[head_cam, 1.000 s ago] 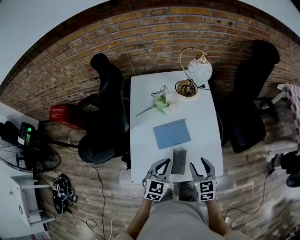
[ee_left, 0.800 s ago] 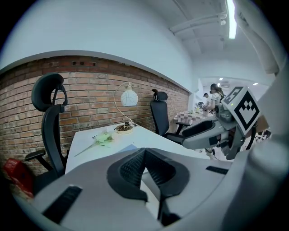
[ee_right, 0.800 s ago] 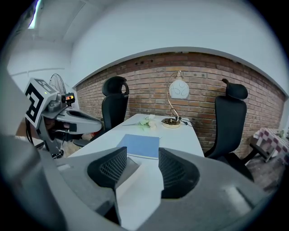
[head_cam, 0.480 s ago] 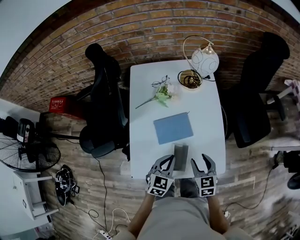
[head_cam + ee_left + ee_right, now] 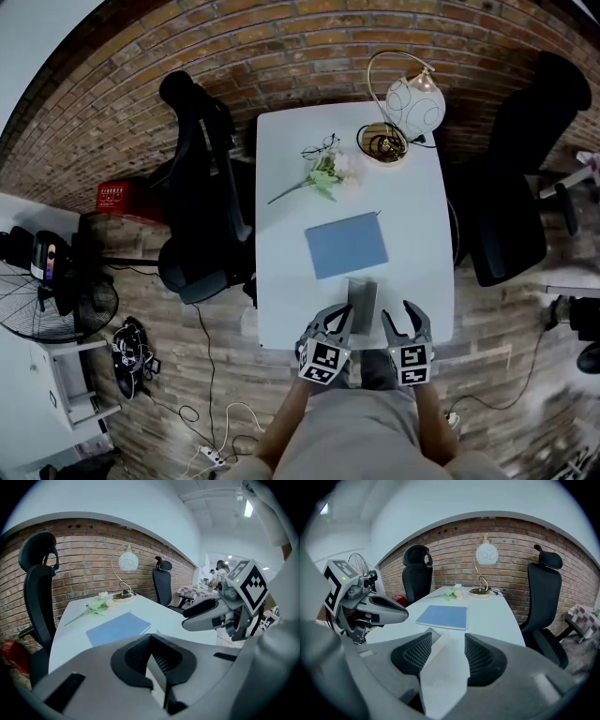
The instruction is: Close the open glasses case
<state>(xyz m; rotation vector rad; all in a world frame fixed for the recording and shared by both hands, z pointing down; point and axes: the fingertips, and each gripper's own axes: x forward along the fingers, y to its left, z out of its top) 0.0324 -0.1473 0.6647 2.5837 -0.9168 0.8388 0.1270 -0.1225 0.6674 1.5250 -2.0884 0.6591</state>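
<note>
The grey glasses case [image 5: 362,302] lies near the near edge of the white table [image 5: 281,281], just this side of a blue notebook [image 5: 347,246]; the left gripper [image 5: 336,317] hovers just beside its left flank, jaws released and spread, gripping nothing; the right gripper [image 5: 401,319] sits a little off to the case's right, jaws likewise apart (only bare tabletop shows between them); farther back lie a flower [image 5: 319,178], spectacles [image 5: 319,150] and a lamp [image 5: 415,101].

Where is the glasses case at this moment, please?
In the head view the glasses case lies near the front edge of the white table, just on the person's side of the blue notebook, between the left gripper and the right gripper.
</note>
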